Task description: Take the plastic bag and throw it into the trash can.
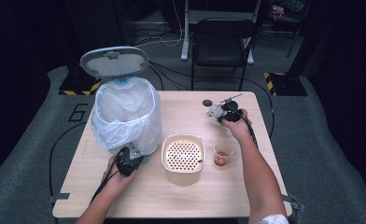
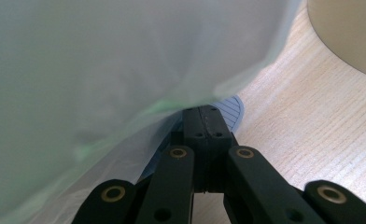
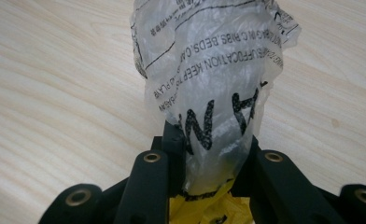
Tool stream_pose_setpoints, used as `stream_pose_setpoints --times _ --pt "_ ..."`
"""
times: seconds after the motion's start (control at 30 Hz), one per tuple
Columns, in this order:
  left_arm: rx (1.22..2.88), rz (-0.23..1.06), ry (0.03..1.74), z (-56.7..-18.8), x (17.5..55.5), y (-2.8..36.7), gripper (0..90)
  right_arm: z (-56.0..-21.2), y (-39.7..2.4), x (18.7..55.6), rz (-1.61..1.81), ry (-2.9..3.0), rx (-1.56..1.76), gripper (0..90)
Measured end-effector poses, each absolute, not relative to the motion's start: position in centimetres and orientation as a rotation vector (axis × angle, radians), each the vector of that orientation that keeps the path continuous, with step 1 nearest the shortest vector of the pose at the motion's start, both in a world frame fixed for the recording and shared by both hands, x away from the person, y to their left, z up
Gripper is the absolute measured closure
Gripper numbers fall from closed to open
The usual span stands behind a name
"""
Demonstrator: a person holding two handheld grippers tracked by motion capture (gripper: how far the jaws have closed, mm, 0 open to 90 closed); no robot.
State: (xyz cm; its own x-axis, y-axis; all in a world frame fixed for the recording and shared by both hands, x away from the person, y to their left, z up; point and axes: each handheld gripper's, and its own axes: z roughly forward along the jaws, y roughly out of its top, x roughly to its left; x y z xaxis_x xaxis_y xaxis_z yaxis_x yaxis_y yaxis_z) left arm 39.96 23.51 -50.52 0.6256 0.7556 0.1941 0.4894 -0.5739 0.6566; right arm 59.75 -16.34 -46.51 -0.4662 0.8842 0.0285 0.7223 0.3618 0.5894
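Right gripper (image 3: 209, 154) clamps crumpled plastic wrapper (image 3: 209, 74); left gripper (image 2: 204, 123) clenched, empty, beneath bin liner (image 2: 102, 70).

My right gripper (image 3: 214, 154) rises from the bottom edge, its two black jaws closed on a crumpled clear plastic bag (image 3: 209, 70) — the pads press it from both sides. The bag stands up between the jaws, printed with black lettering that reads upside down. Below the grip a yellow part of the bag (image 3: 204, 207) shows. Behind lies the pale wooden table (image 3: 55, 84).
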Motion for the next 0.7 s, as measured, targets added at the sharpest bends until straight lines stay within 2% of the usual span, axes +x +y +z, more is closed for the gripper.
stream_pose_setpoints --times 0.2,0.7 --pt "2.286 0.617 0.974 -50.5 40.0 23.6 90.0 -45.1 -17.1 59.1 0.809 2.325 1.435 74.2" --pt "2.304 0.601 0.962 -50.4 40.2 23.6 90.0 -37.8 -19.4 54.1 0.912 2.304 1.354 74.2"
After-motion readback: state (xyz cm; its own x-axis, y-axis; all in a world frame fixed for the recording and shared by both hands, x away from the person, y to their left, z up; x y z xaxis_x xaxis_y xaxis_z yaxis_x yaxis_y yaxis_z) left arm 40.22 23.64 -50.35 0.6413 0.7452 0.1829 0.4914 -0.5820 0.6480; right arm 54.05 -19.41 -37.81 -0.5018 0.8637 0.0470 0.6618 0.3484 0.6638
